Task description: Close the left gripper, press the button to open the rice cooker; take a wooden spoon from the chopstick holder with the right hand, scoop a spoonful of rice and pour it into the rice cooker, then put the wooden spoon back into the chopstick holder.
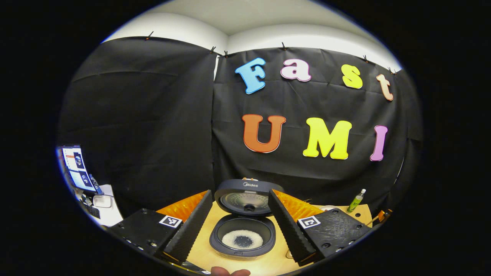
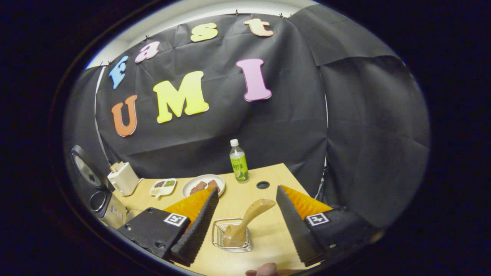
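Observation:
In the left gripper view the rice cooker (image 1: pixel 242 234) stands with its lid (image 1: pixel 245 199) raised, and white rice (image 1: pixel 242 239) lies in the inner pot. My left gripper (image 1: pixel 239 193) is open, its fingers on either side of the cooker and apart from it. In the right gripper view the wooden spoon (image 2: pixel 255 212) stands bowl-down in the wire chopstick holder (image 2: pixel 219 234), its handle leaning up to the right. My right gripper (image 2: pixel 246 189) is open just short of the spoon, not touching it. The cooker (image 2: pixel 94 184) shows at that view's left edge.
On the wooden table (image 2: pixel 253 199) stand a green drink bottle (image 2: pixel 238 161), a plate of food (image 2: pixel 203 184), a small divided dish (image 2: pixel 163 187) and a white container (image 2: pixel 123 178). A cable hole (image 2: pixel 262 184) is near the bottle. A monitor (image 1: pixel 78 168) stands far left.

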Tool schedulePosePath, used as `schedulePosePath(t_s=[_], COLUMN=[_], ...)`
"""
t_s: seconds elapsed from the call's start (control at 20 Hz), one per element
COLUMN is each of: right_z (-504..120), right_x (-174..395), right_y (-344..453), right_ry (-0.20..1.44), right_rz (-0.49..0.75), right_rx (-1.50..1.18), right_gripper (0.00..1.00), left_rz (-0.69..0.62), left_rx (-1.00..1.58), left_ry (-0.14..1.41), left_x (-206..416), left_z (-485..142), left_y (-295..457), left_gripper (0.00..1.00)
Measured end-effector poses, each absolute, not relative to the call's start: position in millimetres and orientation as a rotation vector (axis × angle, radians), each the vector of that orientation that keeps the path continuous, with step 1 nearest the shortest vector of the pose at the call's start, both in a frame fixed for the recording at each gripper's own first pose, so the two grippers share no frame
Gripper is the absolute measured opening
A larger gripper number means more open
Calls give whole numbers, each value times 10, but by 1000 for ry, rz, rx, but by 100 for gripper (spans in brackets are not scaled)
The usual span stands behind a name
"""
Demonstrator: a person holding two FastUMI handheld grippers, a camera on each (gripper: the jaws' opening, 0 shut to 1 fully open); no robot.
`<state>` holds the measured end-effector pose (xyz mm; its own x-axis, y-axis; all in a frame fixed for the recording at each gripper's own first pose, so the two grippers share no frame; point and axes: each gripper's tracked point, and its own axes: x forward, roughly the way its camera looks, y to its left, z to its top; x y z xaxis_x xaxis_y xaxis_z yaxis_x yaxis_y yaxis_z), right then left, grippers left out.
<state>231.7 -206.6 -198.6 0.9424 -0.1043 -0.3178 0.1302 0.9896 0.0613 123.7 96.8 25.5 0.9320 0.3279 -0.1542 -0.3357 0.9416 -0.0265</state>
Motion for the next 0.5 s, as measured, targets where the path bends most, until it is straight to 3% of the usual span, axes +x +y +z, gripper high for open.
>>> schedulePosePath(t_s=[0.05,0.5], right_z=[-1873,-1176], right_x=[2256,1544], right_y=[-2044,-1595], right_ry=[300,193], right_rz=[-117,-32], right_rx=[76,4], right_gripper=[100,100], left_rz=[335,297], left_rx=[-64,-67], left_ry=[152,175], left_x=[1312,2077], left_z=[272,221], left_y=[982,1198], left_gripper=[94,95])
